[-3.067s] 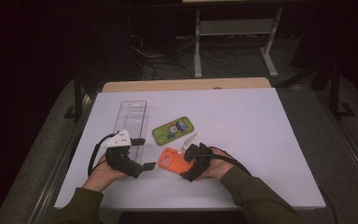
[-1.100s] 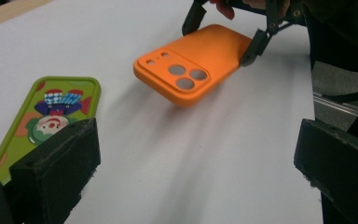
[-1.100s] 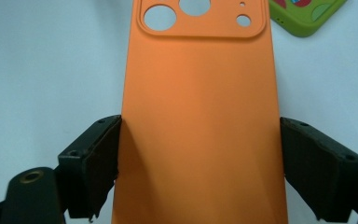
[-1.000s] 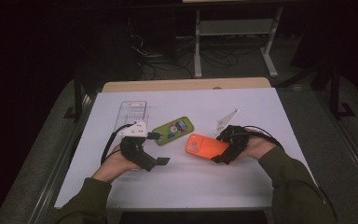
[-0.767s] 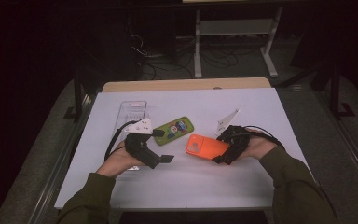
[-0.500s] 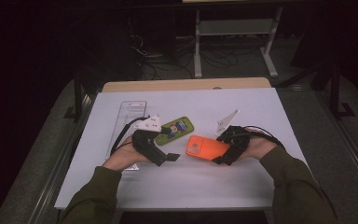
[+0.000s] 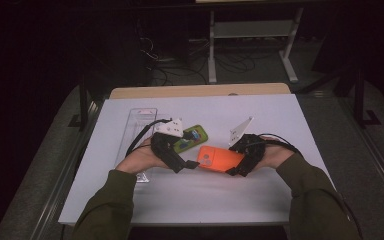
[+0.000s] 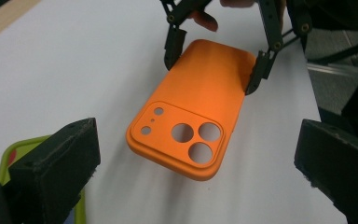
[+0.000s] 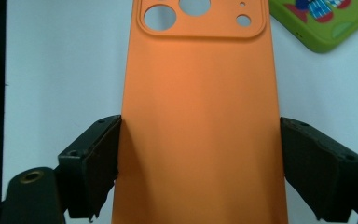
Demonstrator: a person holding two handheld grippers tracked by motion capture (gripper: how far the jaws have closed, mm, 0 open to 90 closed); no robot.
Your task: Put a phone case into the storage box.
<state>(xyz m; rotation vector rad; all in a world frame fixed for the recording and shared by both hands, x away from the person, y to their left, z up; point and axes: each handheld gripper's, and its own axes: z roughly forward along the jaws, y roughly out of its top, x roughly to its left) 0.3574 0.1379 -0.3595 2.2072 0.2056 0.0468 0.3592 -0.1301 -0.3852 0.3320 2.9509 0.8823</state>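
An orange phone case (image 7: 215, 159) with a camera cut-out is held just above the white table (image 7: 280, 115). My right gripper (image 7: 236, 163) is shut on its long edges at the plain end; in the right gripper view the orange phone case (image 9: 198, 116) sits between the jaws of the right gripper (image 9: 200, 161), both pads against its sides. My left gripper (image 7: 188, 165) stands open, its tips just short of the cut-out end. In the left gripper view the left gripper (image 8: 195, 135) has its jaws spread wide before the orange phone case (image 8: 200, 93).
A green phone case (image 7: 191, 138) with a cartoon print lies just behind the left gripper, also seen as the green phone case (image 9: 321, 23). A clear plastic box (image 7: 139, 125) lies at the left. A wooden strip (image 7: 200, 91) borders the table's far edge.
My left gripper has moved right, up to the camera end of the orange case. The right gripper and the case have stayed where they were.
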